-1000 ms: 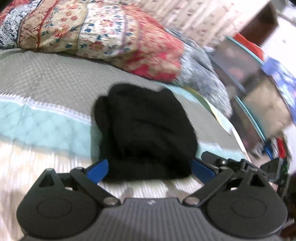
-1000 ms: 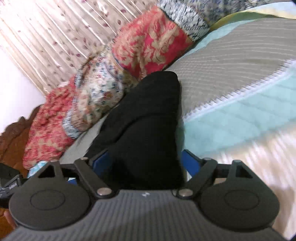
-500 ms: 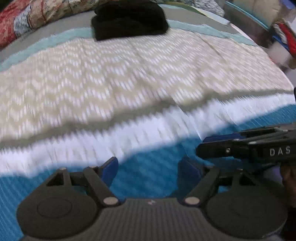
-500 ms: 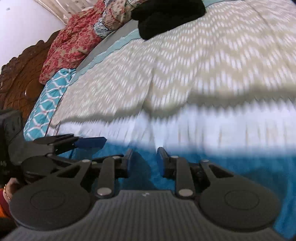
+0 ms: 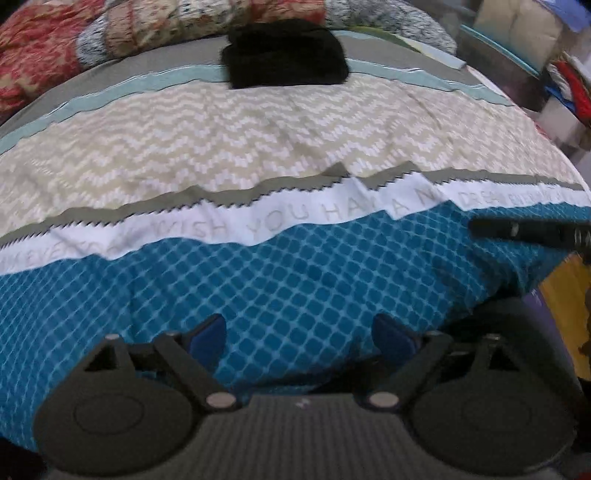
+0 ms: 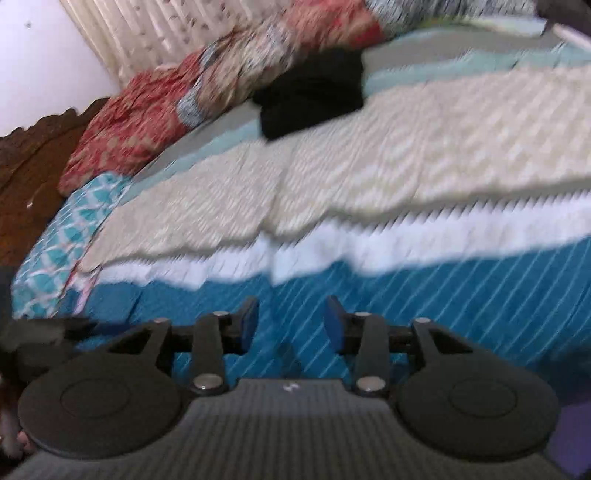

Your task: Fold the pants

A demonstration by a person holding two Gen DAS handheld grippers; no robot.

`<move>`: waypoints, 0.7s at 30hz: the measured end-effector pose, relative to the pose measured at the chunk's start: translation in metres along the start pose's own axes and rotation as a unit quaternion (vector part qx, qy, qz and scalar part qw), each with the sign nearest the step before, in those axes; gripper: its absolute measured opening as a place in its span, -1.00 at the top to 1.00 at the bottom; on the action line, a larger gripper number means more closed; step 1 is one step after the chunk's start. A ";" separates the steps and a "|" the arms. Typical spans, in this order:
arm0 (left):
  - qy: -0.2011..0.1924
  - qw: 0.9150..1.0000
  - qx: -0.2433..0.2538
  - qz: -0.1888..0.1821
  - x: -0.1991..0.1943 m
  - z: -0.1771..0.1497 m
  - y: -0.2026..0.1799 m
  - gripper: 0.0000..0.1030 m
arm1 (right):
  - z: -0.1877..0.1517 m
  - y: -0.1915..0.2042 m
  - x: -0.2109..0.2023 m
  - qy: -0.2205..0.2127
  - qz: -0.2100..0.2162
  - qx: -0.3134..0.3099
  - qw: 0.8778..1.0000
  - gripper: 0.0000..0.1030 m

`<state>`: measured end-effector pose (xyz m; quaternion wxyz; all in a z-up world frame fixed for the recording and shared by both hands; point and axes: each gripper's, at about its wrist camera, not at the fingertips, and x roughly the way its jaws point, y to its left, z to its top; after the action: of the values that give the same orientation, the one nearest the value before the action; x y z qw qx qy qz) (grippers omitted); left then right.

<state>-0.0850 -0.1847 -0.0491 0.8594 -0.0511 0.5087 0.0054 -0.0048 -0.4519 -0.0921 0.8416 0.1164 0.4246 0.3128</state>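
The black pants (image 5: 286,53) lie folded in a compact bundle at the far side of the bed, on the grey and pale-teal stripes of the bedspread (image 5: 258,140), touching or just in front of the red patterned pillows (image 5: 44,55). In the right wrist view the same bundle sits far and a bit left of centre, w/ the pillows behind it.

Left gripper (image 5: 300,338): jaws wide apart and opening, nothing between them, just the blue diamond-pattern stripe of the bedspread below. It's over the near edge of the bed, well apart from the pants.

Right gripper (image 6: 291,325): jaws partway apart and opening, nothing gripped; blue stripe underneath here too. Also at the near edge, well apart from the pants. Its black finger pokes into the left wrist view from the right.

A white band w/ grey lettering runs across the bedspread between the blue and the beige zigzag part. Pleated curtain (image 6: 155,29) and a dark carved headboard (image 6: 33,158) at far left in the right wrist view, which is blurred. Clutter beyond the bed's far-right side, too blurred to name.
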 end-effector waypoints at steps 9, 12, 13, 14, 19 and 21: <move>0.041 0.996 -0.026 0.074 0.021 -0.012 0.037 -0.90 | -0.001 -0.090 0.009 -0.009 -0.086 0.056 0.995 0.95; 0.051 0.994 -0.012 0.095 0.020 -0.016 0.036 -0.89 | -0.002 -0.119 -0.008 -0.026 -0.127 0.085 0.988 1.00; 0.054 0.993 -0.007 0.100 0.021 -0.019 0.036 -0.89 | -0.002 -0.125 -0.010 -0.027 -0.117 0.097 0.988 1.00; 0.057 0.993 -0.003 0.106 0.022 -0.020 0.035 -0.88 | -0.001 -0.129 -0.010 -0.027 -0.116 0.103 0.988 1.00; 0.039 0.996 -0.016 0.082 0.000 -0.015 0.029 -0.84 | 0.002 -0.112 -0.010 -0.026 -0.153 0.071 0.985 0.85; 0.008 0.998 -0.022 0.052 -0.022 -0.008 0.024 -0.87 | 0.003 -0.102 -0.014 -0.033 -0.156 0.068 0.985 0.59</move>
<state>-0.1037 -0.1609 -0.0359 0.8524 -0.0433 0.5175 0.0604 0.0355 -0.5400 -0.1283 0.8839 0.1162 0.4298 0.1435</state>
